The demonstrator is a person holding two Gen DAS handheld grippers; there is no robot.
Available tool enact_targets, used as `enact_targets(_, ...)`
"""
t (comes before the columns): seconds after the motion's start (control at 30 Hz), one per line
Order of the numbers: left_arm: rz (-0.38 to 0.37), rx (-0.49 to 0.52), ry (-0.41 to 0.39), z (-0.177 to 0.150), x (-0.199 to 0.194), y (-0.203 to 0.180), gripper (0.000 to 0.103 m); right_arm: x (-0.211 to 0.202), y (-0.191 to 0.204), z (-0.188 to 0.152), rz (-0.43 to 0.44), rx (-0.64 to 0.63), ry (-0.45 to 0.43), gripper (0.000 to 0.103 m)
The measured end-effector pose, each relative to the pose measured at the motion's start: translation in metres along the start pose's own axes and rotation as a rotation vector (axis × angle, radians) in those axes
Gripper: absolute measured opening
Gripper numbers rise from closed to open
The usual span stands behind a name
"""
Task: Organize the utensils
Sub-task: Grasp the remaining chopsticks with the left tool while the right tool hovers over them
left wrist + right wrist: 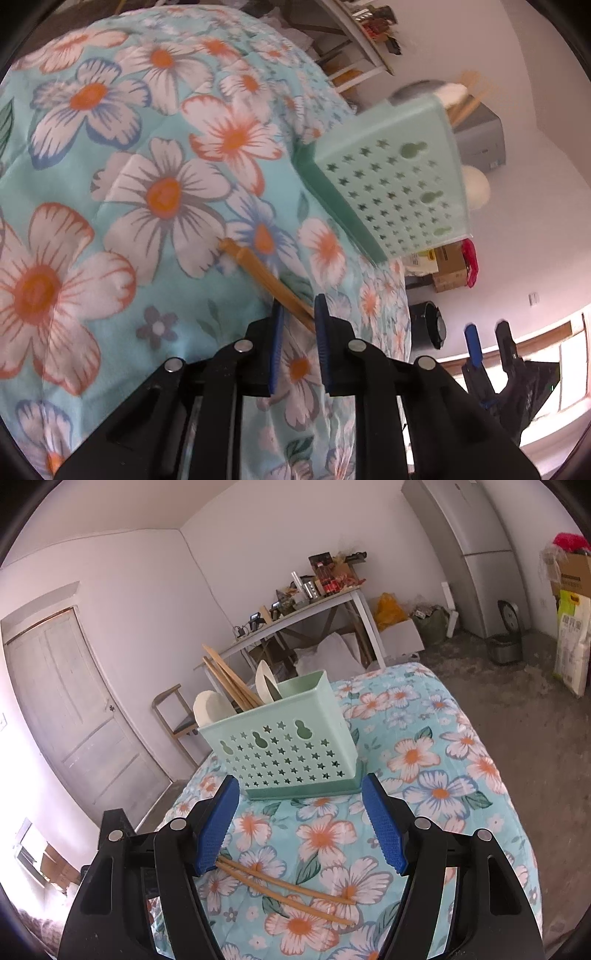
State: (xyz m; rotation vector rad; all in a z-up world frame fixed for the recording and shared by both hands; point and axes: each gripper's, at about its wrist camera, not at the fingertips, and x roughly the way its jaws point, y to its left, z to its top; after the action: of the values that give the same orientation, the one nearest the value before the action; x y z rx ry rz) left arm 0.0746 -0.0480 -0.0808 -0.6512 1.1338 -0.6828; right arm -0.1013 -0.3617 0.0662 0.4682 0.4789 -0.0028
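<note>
A pair of brown chopsticks point(255, 266) lies slantwise on the floral bedcover point(110, 221). Its near ends sit between the tips of my left gripper point(299, 306), whose jaws stand narrow with both blue pads touching the sticks. The mint utensil caddy point(391, 177) stands beyond, to the right. In the right wrist view my right gripper point(301, 781) hangs open and empty just short of the caddy point(284, 753), which holds white spoons point(207, 705) and several chopsticks point(229, 679). Two chopsticks point(280, 888) lie on the cover below it. Whether they are the same pair I cannot tell. The right gripper point(487, 332) also shows in the left wrist view.
The bedcover point(443, 775) drops off at its edges to a bare floor. Behind the caddy stand a cluttered white table point(314, 605) and a wooden chair point(177, 716). A door point(74, 709) is at the left, a fridge point(476, 554) and a rice cooker point(506, 642) at the right.
</note>
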Motion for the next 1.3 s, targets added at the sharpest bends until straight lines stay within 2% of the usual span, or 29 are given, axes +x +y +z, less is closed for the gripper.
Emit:
enact_targets(0.1,0.002,0.053,-0.005,-0.005,-0.008,-0.007,0.016,0.001,-0.001,-0.001,0.003,0.006,0.005,0.066)
enact_targets(0.33,-0.003,0.031,0.035,-0.018,-0.013,0.001,0.016,-0.001,0.003,-0.001,0.007,0.003,0.002,0.066)
enact_targets(0.6,-0.027,-0.061,0.085,-0.018,-0.007,0.017,0.018,-0.005,0.011,-0.002,0.003,-0.014,0.002,0.066)
enact_targets(0.67,-0.046,-0.112,0.098,-0.016,-0.005,0.025,0.018,-0.006,0.012,-0.001,0.002,-0.011,0.002,0.066)
enact_targets(0.87,-0.078,-0.193,0.102,-0.011,-0.004,0.033,0.018,-0.004,0.015,-0.003,0.001,-0.018,0.008,0.066)
enact_targets(1.0,-0.057,-0.182,0.097,-0.01,-0.003,0.033,0.016,-0.002,0.02,-0.004,0.003,-0.026,0.015,0.066)
enact_targets(1.3,-0.06,-0.146,0.085,-0.011,-0.004,0.031,0.016,0.0,0.025,-0.005,-0.001,-0.036,0.024,0.066)
